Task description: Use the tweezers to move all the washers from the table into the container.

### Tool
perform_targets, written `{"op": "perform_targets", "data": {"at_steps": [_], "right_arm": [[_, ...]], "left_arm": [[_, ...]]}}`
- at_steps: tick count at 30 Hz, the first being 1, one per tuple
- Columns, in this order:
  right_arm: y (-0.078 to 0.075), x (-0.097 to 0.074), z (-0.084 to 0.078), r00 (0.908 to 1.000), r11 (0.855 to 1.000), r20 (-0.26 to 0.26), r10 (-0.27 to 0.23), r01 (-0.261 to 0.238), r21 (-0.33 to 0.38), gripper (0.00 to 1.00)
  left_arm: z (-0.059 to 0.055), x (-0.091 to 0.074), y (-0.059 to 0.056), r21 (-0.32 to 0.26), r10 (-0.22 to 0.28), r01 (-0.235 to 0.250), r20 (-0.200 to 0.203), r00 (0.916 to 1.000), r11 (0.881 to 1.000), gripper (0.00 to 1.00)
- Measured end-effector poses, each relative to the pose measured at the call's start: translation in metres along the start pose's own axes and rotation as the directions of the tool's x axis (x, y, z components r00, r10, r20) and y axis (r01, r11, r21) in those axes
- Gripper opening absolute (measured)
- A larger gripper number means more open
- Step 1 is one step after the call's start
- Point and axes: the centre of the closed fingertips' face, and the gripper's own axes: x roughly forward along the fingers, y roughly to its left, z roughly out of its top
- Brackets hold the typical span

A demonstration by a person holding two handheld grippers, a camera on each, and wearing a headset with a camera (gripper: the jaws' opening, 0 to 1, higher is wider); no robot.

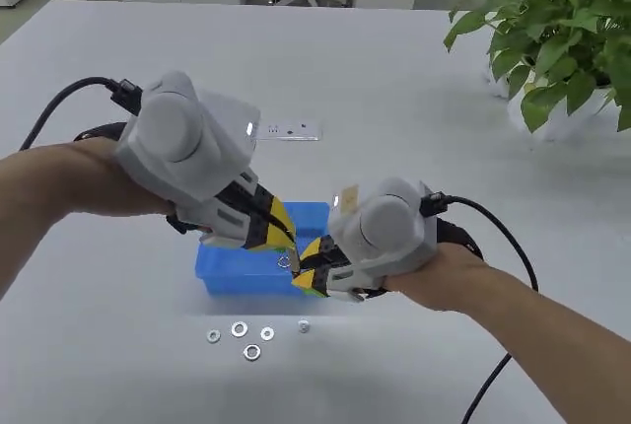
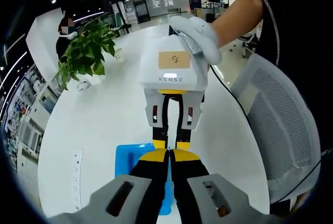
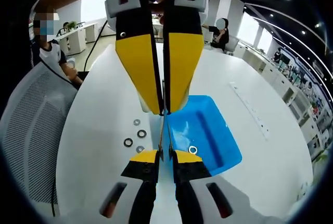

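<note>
A white table (image 1: 414,148) fills the head view, with a leafy potted plant (image 1: 552,30) at its far right corner. A blue container (image 1: 237,271) sits near the person, and both grippers meet tip to tip over its front right part. The left gripper (image 1: 281,237) comes in from the left and the right gripper (image 1: 308,274) from the right. In the right gripper view, both pairs of jaws are pinched together on the thin tweezers (image 3: 162,130), which run between them. One washer (image 3: 193,150) lies inside the container beside the right gripper's tips. Five loose washers (image 1: 252,352) lie on the table just in front of the container.
</note>
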Motion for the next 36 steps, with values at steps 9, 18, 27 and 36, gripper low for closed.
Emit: {"op": "perform_targets", "data": {"at_steps": [9, 18, 27, 36], "right_arm": [[0.009, 0.003, -0.01, 0.9999, 1.0, -0.01, 0.009, -0.009, 0.014, 0.12], [0.017, 0.007, -0.021, 0.9997, 0.999, -0.012, 0.02, -0.019, 0.034, 0.12], [0.024, 0.012, -0.026, 0.9993, 0.998, -0.01, 0.036, -0.036, 0.049, 0.12], [0.03, 0.017, -0.031, 0.9989, 0.997, -0.012, 0.046, -0.045, 0.06, 0.12]], "left_arm": [[-0.003, 0.011, -0.009, 0.001, -0.025, 0.025, -0.001, 0.9997, 1.0, 0.06], [-0.007, 0.021, -0.016, -0.003, -0.051, 0.051, -0.001, 0.9987, 0.999, 0.06], [-0.012, 0.027, -0.021, -0.01, -0.073, 0.073, -0.003, 0.9973, 0.997, 0.06], [-0.014, 0.033, -0.026, -0.016, -0.086, 0.086, -0.002, 0.9963, 0.996, 0.06]]}}
